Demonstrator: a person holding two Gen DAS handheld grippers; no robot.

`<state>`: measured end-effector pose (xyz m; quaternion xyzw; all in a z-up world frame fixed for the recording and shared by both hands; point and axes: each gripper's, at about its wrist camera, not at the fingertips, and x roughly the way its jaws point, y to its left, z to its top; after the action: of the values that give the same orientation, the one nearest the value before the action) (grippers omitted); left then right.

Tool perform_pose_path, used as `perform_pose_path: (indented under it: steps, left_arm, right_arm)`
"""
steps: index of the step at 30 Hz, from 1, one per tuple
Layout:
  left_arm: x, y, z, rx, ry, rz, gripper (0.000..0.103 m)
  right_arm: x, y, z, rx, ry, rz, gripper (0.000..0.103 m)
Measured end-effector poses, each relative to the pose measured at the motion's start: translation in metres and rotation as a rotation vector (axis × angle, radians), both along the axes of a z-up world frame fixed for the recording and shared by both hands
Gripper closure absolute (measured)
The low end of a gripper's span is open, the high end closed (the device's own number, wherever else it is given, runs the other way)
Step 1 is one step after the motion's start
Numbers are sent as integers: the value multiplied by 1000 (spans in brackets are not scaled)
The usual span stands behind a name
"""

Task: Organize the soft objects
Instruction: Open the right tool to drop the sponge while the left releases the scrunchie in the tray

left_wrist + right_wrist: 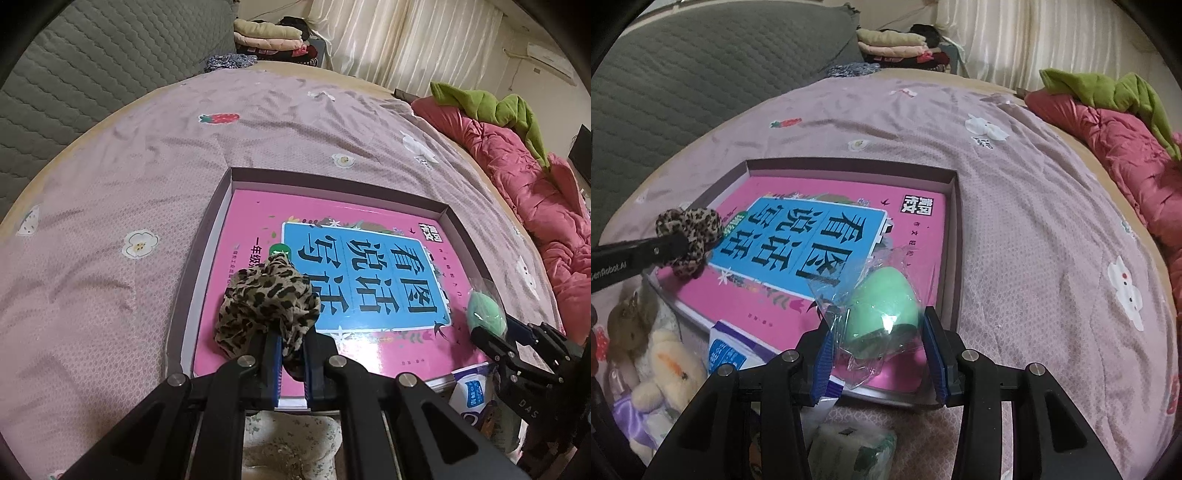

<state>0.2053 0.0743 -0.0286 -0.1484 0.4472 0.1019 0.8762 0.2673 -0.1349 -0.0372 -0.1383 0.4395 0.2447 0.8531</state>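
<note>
Holding leopard-print scrunchie (pixel 267 301) pinched tight in my left gripper (pixel 291 360), above near-left corner of shallow box (pixel 447 214). My right gripper (pixel 877 350) part-spread around green sponge in clear wrapper (pixel 882 314), above box's near-right corner; whether pads press wrapper, cannot tell. Pink book (pixel 919 236) fills box floor. Judgement: sorting barely begun, both items unreleased; plush toys (pixel 665 354) and tissue pack (pixel 726 350) wait beside box's near edge.
</note>
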Motion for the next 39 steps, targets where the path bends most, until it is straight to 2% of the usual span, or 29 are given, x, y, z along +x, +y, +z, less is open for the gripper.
perform_pose_path:
  steps: [7, 17, 19, 26, 35, 39]
  left_arm:
    - [0, 0, -4, -2, -2, 3, 94]
    - [0, -1, -5, -13, -3, 1, 93]
    - [1, -2, -6, -12, -2, 0, 93]
    - [3, -4, -8, -21, 19, -8, 92]
    - [2, -2, -9, -70, 40, -5, 76]
    - [1, -5, -7, -63, 40, -16, 60]
  right_arm:
    - [-2, -1, 0, -7, -6, 8, 56]
    - [-2, -9, 3, 52, -5, 11, 52]
    - [-4, -9, 5, 64, -14, 15, 48]
    - [-10, -9, 14, 94, -69, 31, 45]
    - [-13, -18, 23, 154, -107, 19, 42]
    - [-11, -23, 25, 180, -112, 5, 40]
